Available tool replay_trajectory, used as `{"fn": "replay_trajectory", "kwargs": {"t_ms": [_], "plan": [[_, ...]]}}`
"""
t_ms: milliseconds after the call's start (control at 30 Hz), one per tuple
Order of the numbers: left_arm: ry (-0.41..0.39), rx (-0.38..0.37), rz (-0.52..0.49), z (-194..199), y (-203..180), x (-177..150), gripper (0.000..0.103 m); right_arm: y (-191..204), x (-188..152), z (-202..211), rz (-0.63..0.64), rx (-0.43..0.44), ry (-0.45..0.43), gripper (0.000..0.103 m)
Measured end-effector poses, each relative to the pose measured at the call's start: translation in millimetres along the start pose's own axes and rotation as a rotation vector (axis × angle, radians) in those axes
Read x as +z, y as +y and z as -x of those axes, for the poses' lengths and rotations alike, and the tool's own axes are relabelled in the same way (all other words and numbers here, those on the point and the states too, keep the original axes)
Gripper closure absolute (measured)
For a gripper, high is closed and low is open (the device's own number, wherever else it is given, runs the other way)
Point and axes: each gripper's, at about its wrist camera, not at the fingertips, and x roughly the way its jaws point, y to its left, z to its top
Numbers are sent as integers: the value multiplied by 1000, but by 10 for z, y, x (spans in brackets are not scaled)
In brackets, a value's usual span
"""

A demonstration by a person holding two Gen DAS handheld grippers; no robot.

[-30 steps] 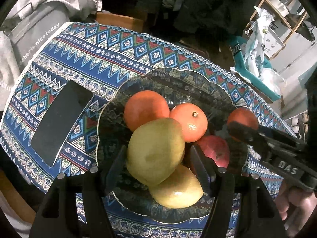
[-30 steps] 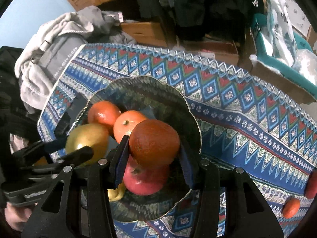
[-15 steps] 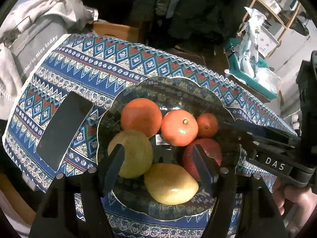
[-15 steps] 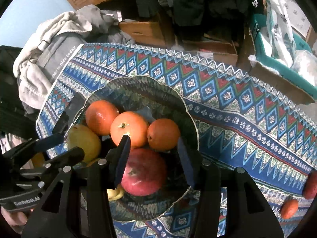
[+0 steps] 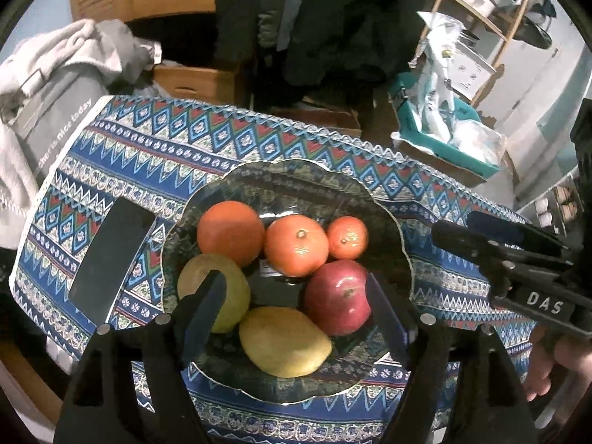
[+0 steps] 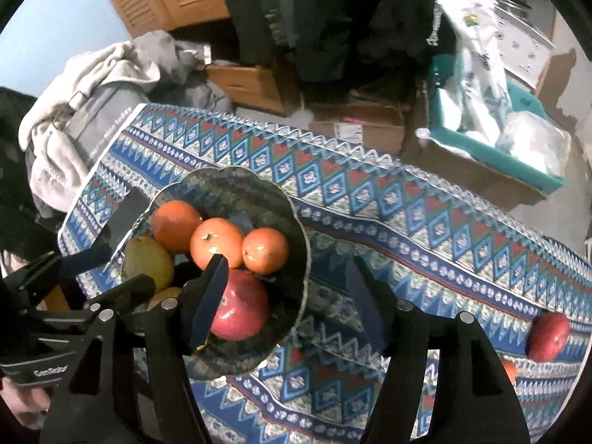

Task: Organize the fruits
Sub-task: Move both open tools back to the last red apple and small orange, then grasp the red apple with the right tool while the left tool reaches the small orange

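A dark patterned bowl [image 5: 384,203] on the patterned tablecloth holds three oranges, the smallest [image 5: 347,237] at the right, a red apple [image 5: 337,298], a green pear [image 5: 236,292] and a yellow pear [image 5: 285,340]. My left gripper [image 5: 296,307] is open and empty above the bowl's near side. My right gripper [image 6: 285,288] is open and empty over the bowl's right rim [image 6: 305,255]; it also shows in the left wrist view [image 5: 495,240]. A second red apple [image 6: 549,336] and an orange [image 6: 508,370] lie on the cloth far right.
A black phone [image 5: 113,259] lies left of the bowl. Grey clothes [image 5: 55,74] are piled beyond the table's left end. Cardboard boxes [image 6: 355,129] and a teal bin [image 6: 499,148] with bags stand behind the table.
My left gripper let go of the green pear and my right let go of the small orange, both into the bowl. Both grippers drew back and up, open.
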Motion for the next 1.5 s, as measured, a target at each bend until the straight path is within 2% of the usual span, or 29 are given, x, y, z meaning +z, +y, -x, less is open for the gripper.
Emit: {"fn": "replay_trajectory", "kwargs": {"t_ms": [233, 367, 900, 1500], "plan": [[-4, -21, -47, 40, -253, 6, 24, -238, -130, 265, -33, -33, -31, 27], [1, -40, -81, 69, -422, -7, 24, -421, -226, 405, -70, -36, -39, 27], [-2, -48, -254, 157, -1208, -151, 23, -1027, -671, 922, -124, -160, -91, 27], [6, -64, -364, 180, -1902, -292, 23, -1561, -1133, 1329, -200, -216, -120, 27]]}}
